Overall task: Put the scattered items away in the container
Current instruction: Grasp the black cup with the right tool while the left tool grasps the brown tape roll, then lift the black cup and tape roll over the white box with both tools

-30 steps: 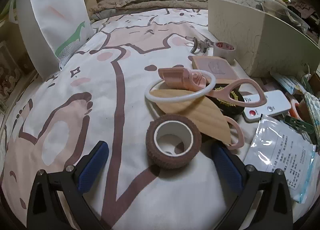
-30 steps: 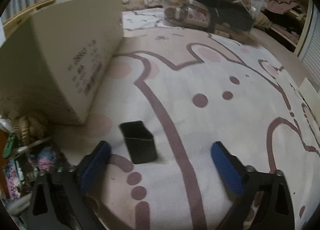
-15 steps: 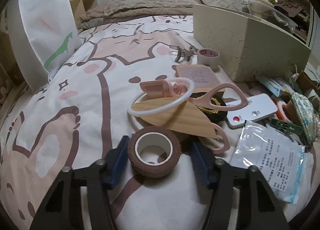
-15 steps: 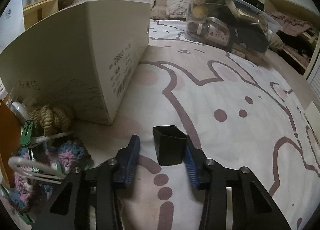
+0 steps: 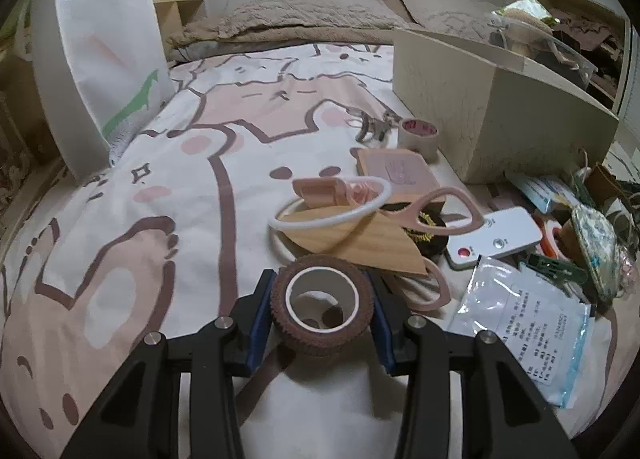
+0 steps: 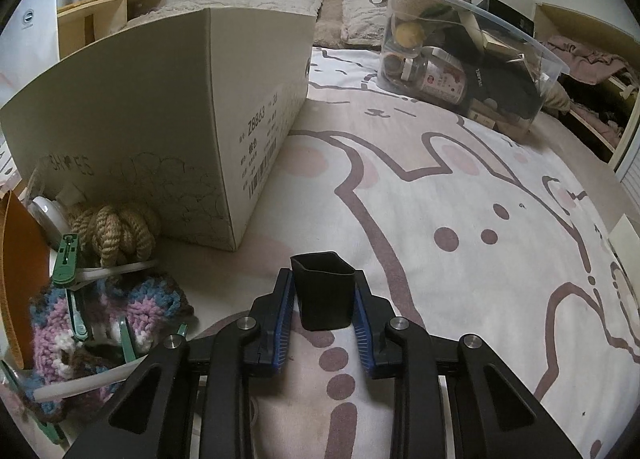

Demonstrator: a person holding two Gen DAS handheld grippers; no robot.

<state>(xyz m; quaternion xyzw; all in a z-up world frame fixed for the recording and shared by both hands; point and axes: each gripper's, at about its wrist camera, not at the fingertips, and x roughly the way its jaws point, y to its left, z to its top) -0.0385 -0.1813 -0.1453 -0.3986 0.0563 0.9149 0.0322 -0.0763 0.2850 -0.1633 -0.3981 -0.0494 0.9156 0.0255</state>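
Note:
My left gripper [image 5: 322, 305] is shut on a brown bandage roll [image 5: 322, 309], held just above the bedsheet. My right gripper [image 6: 323, 297] is shut on a small black cup [image 6: 323, 291], lifted above the sheet. A beige cardboard box [image 5: 492, 107] stands on the bed to the right in the left wrist view; it also shows in the right wrist view [image 6: 160, 119] at the left. Scattered items lie beside it: pink scissors [image 5: 436, 215], a wooden leaf-shaped board [image 5: 360, 243], a white ring [image 5: 332, 207], a white remote [image 5: 496, 243] and a tape roll [image 5: 418, 135].
A white bag [image 5: 100, 51] stands at the left. A clear bin [image 6: 464, 59] full of things sits far right on the bed. A rope bundle [image 6: 116, 227], green clips [image 6: 66, 255] and a crocheted piece [image 6: 100, 323] lie left of my right gripper. A plastic packet [image 5: 524, 319] lies near right.
Both grippers went from wide open to shut, the left on the bandage roll, the right on the black cup. Both have lifted slightly, and the views have tilted up.

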